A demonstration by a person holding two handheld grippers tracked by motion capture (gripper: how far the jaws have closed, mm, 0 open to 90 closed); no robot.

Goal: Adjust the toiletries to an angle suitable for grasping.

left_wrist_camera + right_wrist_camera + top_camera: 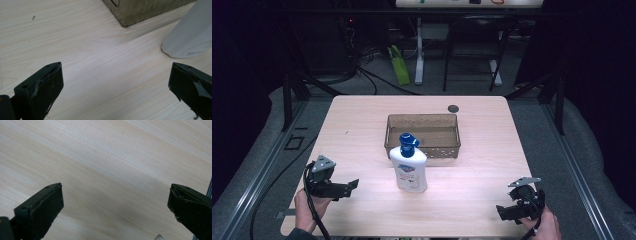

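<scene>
Bottle, white with a blue pump top, stands upright near the middle of the surface in the high view, just in front of the brown basket. The left gripper sits at the near left corner, the right gripper at the near right, both well apart from the bottle.

Along the left gripper view, the jaws stand wide with bare wood between them; the bottle's base and a basket corner lie beyond.

Along the right gripper view, the jaws stand wide over bare wood.
</scene>
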